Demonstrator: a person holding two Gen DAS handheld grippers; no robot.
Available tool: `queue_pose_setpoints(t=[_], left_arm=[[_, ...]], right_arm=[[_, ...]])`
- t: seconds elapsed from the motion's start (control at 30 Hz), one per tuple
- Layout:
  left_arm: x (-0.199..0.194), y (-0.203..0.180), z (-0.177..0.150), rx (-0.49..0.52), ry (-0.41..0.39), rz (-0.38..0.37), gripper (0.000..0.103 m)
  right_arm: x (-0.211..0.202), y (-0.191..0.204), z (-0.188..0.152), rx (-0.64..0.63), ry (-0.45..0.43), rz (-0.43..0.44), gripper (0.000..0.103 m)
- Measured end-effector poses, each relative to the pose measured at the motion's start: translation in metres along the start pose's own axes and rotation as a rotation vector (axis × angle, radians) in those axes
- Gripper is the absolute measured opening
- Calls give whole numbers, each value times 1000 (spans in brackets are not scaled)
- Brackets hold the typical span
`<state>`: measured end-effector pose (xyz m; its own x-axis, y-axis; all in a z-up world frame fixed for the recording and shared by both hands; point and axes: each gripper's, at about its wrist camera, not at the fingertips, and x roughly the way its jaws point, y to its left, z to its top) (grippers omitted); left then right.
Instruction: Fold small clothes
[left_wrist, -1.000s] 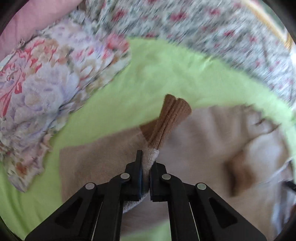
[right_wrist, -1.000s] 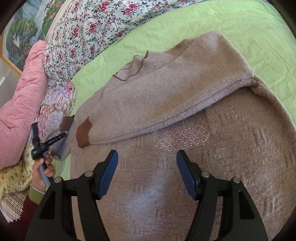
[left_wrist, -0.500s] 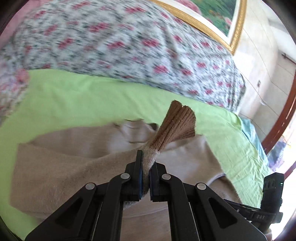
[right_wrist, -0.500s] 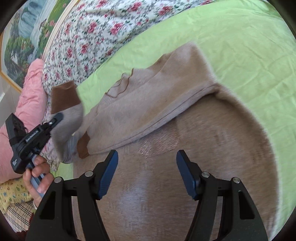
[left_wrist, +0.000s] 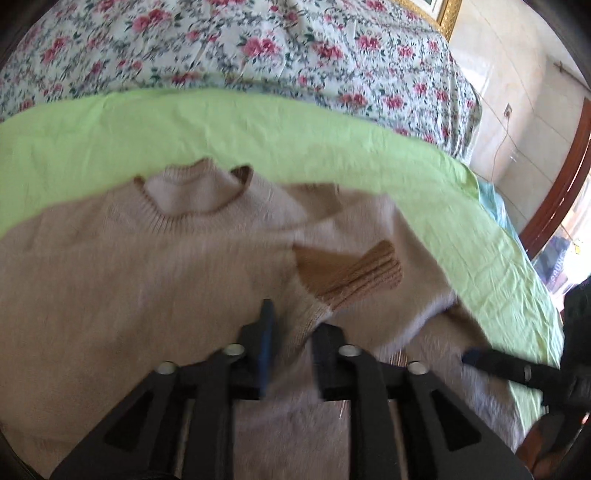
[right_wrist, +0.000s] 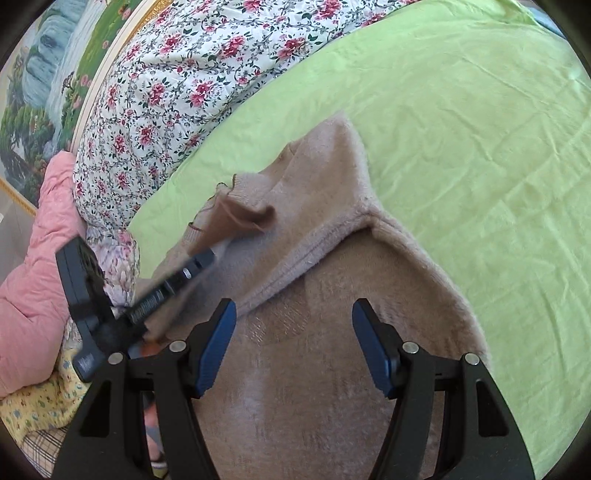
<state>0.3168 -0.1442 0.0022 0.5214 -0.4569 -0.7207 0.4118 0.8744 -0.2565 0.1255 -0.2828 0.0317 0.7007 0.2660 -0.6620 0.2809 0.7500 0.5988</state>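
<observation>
- The beige sweater (left_wrist: 122, 280) is lying on the green bedsheet (left_wrist: 258, 125), collar toward the floral quilt (left_wrist: 236, 48).
- The left claw (left_wrist: 291, 332) has just been opening; the sleeve (left_wrist: 314, 314) is sitting between its parted jaws, seemingly no longer pinched, and its brown cuff (left_wrist: 354, 273) is landing across the chest.
- The right claw (right_wrist: 291, 343) is hovering spread over the lower body, gripping nothing.
- The sleeve fold-in seems to be finishing; next, the left claw probably needs backing off without dragging the cuff.
</observation>
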Motion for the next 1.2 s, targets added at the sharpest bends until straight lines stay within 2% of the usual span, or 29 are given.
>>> queue_pose_setpoints(t=[0.03, 0.07, 0.2, 0.27, 0.4, 0.43, 0.53, 0.57, 0.63, 0.7, 0.73, 0.77, 0.83, 0.87, 0.97, 1.0, 1.07, 1.2], left_arm=[[-7, 6, -6, -11, 0, -2, 43], [-18, 14, -13, -22, -16, 1, 47], [-61, 46, -33, -52, -44, 34, 51], [-84, 68, -45, -77, -59, 77, 51], [-129, 122, -61, -177, -100, 222, 54], [-137, 141, -64, -208, -99, 278, 54], [-144, 178, -68, -271, -62, 362, 54], [-142, 188, -69, -295, -45, 376, 53], [-137, 206, -70, -353, -20, 389, 53], [-132, 211, -69, -376, -18, 386, 53], [-130, 211, -66, -374, -26, 398, 53], [-129, 210, -63, -366, -30, 407, 52], [-122, 210, -52, -351, -34, 430, 52], [-121, 210, -48, -349, -36, 440, 52], [-122, 216, -41, -375, -58, 473, 52], [-124, 218, -43, -390, -69, 472, 52], [-129, 219, -45, -411, -87, 449, 52], [-136, 206, -48, -389, -126, 523, 52]], right_arm=[[4, 3, 1, 0, 3, 6, 66], [8, 7, 1, -2, 6, 10, 66], [24, 23, 1, -6, 29, 45, 66], [36, 29, 2, -1, 39, 65, 66], [55, 35, 6, 8, 38, 53, 66], [58, 36, 9, 0, 27, 38, 66], [64, 34, 20, -4, 2, -10, 66], [73, 33, 23, -7, 25, -39, 66], [88, 31, 26, -6, 71, -72, 66], [97, 39, 26, -51, 77, -76, 65], [99, 47, 26, -88, 71, -90, 41], [100, 52, 29, -104, 81, -81, 8], [89, 61, 37, -112, 46, -28, 9], [69, 71, 45, -143, -23, -4, 8], [27, 78, 62, -169, -155, 8, 8], [16, 72, 70, -167, -190, -15, 8], [10, 54, 79, -151, -209, -45, 8], [26, 21, 84, -115, -160, -106, 0]])
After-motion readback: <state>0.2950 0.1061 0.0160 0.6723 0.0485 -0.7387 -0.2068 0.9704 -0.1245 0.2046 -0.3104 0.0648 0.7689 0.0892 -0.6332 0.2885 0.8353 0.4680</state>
